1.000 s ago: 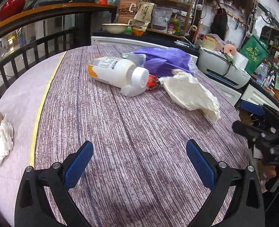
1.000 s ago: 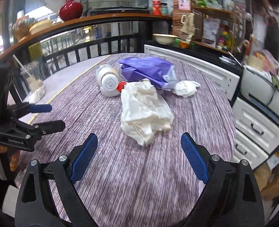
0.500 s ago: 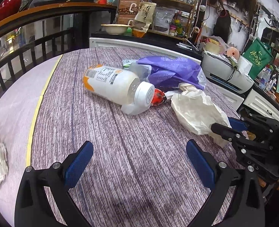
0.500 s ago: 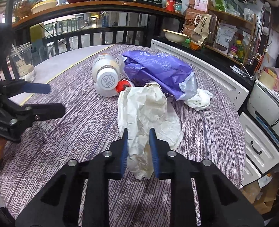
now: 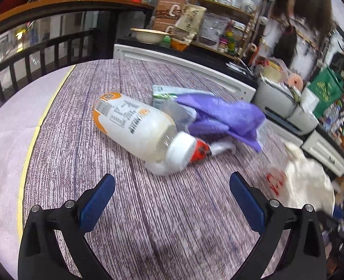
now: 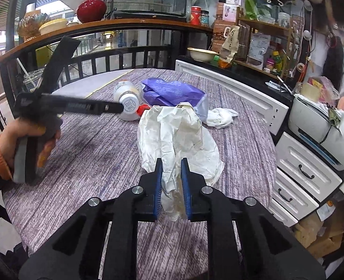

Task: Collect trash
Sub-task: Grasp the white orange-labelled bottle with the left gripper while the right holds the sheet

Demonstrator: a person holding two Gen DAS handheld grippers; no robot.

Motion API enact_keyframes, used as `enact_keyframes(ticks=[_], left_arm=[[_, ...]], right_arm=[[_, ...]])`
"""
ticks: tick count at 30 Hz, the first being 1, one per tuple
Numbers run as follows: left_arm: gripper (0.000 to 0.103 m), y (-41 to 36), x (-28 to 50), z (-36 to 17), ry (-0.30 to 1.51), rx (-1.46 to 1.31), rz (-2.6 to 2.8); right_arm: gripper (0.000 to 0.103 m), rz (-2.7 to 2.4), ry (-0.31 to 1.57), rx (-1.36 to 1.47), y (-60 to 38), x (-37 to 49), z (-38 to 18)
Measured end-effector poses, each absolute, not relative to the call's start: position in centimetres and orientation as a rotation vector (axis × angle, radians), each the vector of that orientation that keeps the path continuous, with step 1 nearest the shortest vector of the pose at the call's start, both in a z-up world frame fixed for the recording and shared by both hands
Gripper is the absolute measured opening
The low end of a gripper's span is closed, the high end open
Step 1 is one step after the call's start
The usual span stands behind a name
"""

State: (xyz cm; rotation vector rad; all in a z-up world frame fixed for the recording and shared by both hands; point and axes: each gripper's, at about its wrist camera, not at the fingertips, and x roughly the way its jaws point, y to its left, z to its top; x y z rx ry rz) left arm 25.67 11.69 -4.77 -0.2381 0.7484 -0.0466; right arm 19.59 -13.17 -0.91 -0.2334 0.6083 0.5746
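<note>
So far only one piece of trash is in hand, the rest is untouched, by my reading. R gripper (image 6: 171, 182) has its blue pads pinched tight on the near edge of the crumpled white paper bag (image 6: 176, 137), which rises up from the jaws w/ most of its bulk sagging toward the purple-striped tablecloth (image 6: 90, 163); can't tell if the far end is clear of the cloth or dragging. From the left wrist view the same bag shows as a blurred pale mass at the right edge (image 5: 309, 182). L gripper (image 5: 172, 198) is spread wide w/ nothing between the pads, hovering low over the table and pointed at the white plastic bottle (image 5: 137, 128), which lies on its side, cap end nearest the gripper, orange-banded base away. Touching the cap is a small red-orange bit (image 5: 201, 151), prob. a wrapper or cap, too blurred to say. Behind it sits the purple plastic bag (image 5: 225, 116), w/ a green-edged packet (image 5: 165, 93) tucked at its far side. A crumpled white tissue (image 6: 219, 117) lies just beside the purple bag on the right wrist view. No bin or collecting sack is visible in either view, so where stuff goes can't be told. Left to do, as I judge it: carry off the paper bag, then bottle, red bit, purple bag, packet, tissue. Early stage, approx. one item of six grabbed and none visibly disposed of.
</note>
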Motion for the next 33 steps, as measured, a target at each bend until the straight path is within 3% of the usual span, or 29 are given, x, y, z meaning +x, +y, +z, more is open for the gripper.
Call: enact_keyframes(ticks=[9,17,23,33], left_arm=[[0.097,17.3,31.0,-4.1,0.813,-0.562,0.074],[0.093,18.2,36.1,-5.0,1.015,-0.667,0.095],[0.075,18.5,37.7,-6.7,1.102,-0.667,0.145],[0.068,18.2,36.1,-7.1,1.086,-0.668,0.1]], right_arm=[[0.016,0.525,0.602,-0.211,-14.2,19.4,-1.1],[0.016,0.523,0.602,-0.188,-14.6,19.0,-1.5],[0.017,0.505,0.635,-0.155,-15.1,19.7,-2.0],[0.016,0.497,0.617,-0.148,-15.4,19.7,-1.8]])
